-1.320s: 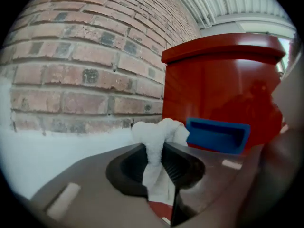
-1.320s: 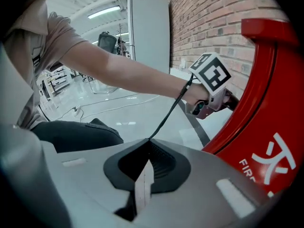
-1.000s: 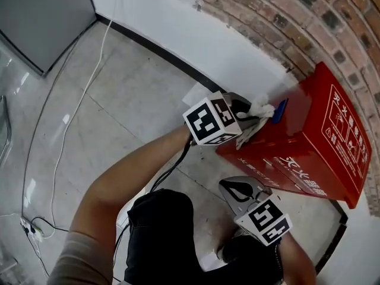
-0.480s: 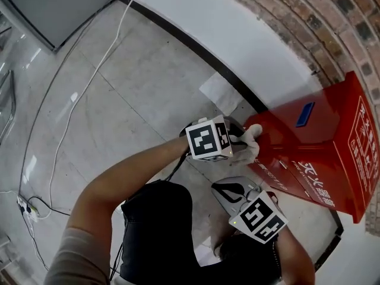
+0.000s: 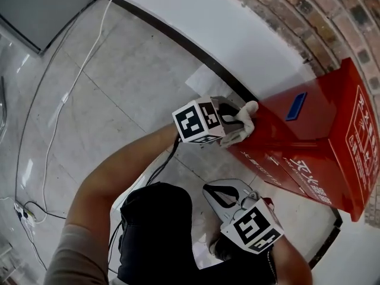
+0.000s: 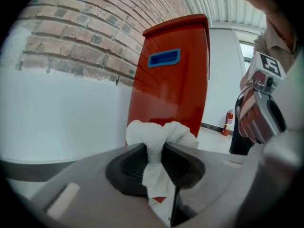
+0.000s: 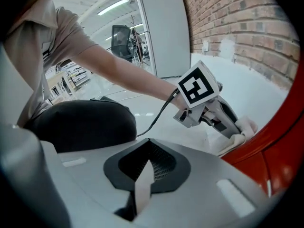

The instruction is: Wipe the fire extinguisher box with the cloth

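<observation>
The red fire extinguisher box (image 5: 309,153) stands against the brick wall, with a blue recessed handle (image 5: 295,106) on its face. My left gripper (image 5: 237,119) is shut on a white cloth (image 5: 244,123), which presses against the box's left edge. In the left gripper view the cloth (image 6: 156,137) bulges out between the jaws, right in front of the red box (image 6: 171,84). My right gripper (image 5: 221,193) hangs lower, near the person's knee, apart from the box, shut with nothing in it. The right gripper view shows the left gripper (image 7: 223,118) and the cloth (image 7: 240,134) on the box (image 7: 278,160).
A brick wall (image 5: 332,16) with a white lower band and a black skirting runs behind the box. A white cable (image 5: 71,94) crosses the tiled floor, and a grey cabinet (image 5: 41,5) stands at the far left. The person's dark trouser leg (image 5: 154,230) is below.
The left gripper has dragged the cloth from beside the blue handle, across the red face, to the box's left edge. The right gripper stayed low and shut.
</observation>
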Demonstrator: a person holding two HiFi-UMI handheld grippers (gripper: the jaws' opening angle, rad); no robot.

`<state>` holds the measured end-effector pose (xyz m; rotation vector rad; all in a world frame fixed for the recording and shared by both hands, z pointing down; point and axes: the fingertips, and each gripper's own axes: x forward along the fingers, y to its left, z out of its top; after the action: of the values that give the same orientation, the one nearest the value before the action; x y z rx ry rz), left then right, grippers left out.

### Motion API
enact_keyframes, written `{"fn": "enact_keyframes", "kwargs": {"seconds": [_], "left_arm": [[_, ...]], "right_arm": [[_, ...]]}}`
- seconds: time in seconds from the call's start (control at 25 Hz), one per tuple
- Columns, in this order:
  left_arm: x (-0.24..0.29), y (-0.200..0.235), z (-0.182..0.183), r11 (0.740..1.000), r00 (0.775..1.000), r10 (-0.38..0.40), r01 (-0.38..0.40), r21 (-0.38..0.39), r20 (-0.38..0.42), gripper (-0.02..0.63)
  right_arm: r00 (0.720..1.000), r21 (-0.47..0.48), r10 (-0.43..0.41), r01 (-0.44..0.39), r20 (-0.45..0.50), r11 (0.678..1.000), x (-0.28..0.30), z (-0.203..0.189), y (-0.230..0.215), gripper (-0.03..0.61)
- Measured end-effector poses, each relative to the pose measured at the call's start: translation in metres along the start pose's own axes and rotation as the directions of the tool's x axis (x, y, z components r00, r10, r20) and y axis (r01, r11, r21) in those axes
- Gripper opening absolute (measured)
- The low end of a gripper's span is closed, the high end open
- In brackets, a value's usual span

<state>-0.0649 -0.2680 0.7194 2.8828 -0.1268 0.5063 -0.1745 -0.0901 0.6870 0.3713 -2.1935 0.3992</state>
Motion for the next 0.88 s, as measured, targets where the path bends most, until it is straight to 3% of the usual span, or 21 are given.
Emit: {"fn": "enact_keyframes", "kwargs": {"seconds": [0.12,0.44,0.72,0.88], "left_arm": [[0.019,0.014,0.01,1.0,1.0,0.02,-0.02,0.01,0.006,0.087],[0.064,0.073,0.0,0.985,0.989,0.148,-0.146,-0.087,0.016,0.086],[0.096,0.117,-0.042,0.942,0.946,0.31,-0.319,-0.106,-0.095,0.086],[0.105,0.118,-0.075,0.919,0.937,0.325,-0.345,-0.19,-0.127,0.086]], "right_arm": [[0.998,0.025,-0.054,0.053,0.026,0.998,-0.004,0.005,-0.013,0.026],[0.992,0.089,-0.115,0.11,0.055,0.99,-0.027,0.001,-0.024,0.026],[0.989,0.096,-0.143,0.139,0.037,0.986,-0.044,-0.013,-0.023,0.026],[0.99,0.093,-0.14,0.138,0.023,0.986,-0.046,-0.024,-0.019,0.026]]}}
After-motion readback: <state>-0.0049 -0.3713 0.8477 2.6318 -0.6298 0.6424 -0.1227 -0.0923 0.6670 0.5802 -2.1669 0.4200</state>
